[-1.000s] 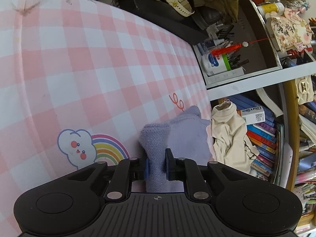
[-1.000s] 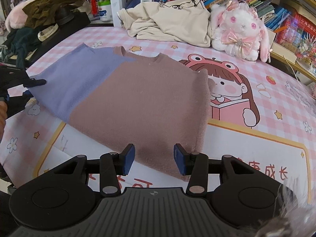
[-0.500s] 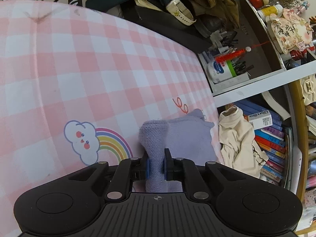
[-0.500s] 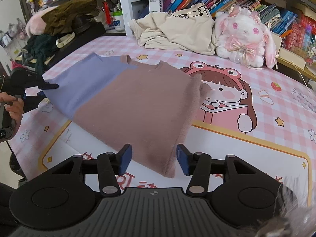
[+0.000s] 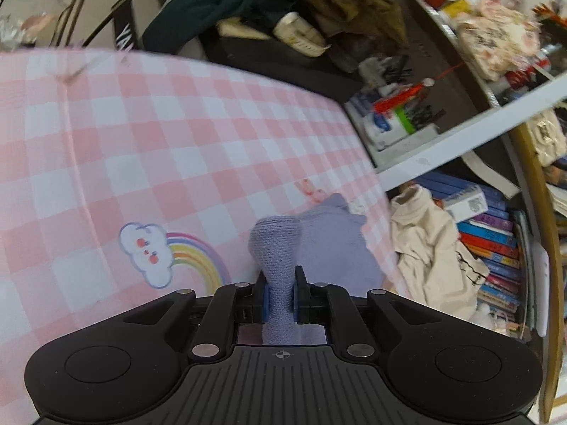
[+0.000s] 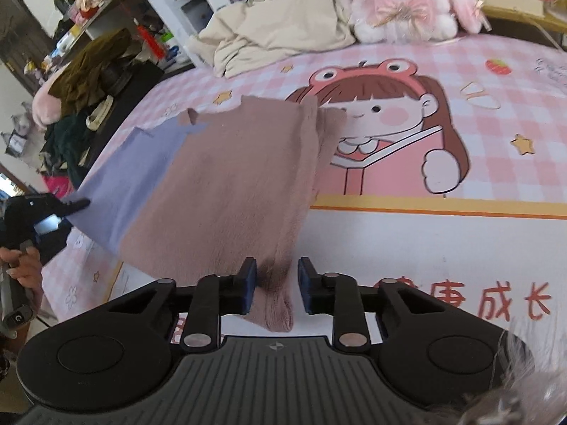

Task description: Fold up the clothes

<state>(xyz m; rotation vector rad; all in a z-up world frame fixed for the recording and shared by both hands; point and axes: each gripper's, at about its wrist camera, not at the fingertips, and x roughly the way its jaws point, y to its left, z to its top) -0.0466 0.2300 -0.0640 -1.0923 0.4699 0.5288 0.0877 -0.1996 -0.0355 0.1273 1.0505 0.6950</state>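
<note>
A: The sweater (image 6: 219,177) is lying spread over the bed (image 6: 425,241), mauve body toward us, lilac side trailing off toward the left gripper (image 5: 280,297).

B: And that left gripper is pinching the lilac corner hard. Its jaws are standing narrow, with a bunched neck of knit squeezed between the pads. From the sweater's far side you can see the corner being held just clear of the bed.

A: Which makes sense to me: an anchored, raised corner is keeping that edge taut, so the cloth isn't rumpling while the other side is being taken.

B: The right gripper (image 6: 274,288) is working the sweater's near mauve corner. Its jaws are closing now, the hem hanging between them, but there's a gap showing on each side of the cloth, so I'm not calling that a grip yet.

A: Agreed. It's straddling the hem rather than the flat panel, likely because a ribbed edge gives the pads something thick to bite.

B: Beyond the sweater, a cream top (image 6: 276,32) is lying heaped beside a plush rabbit (image 6: 400,3), probably waiting its turn.

A: So I'm judging this the start of a fold: two bottom corners being secured.
</note>
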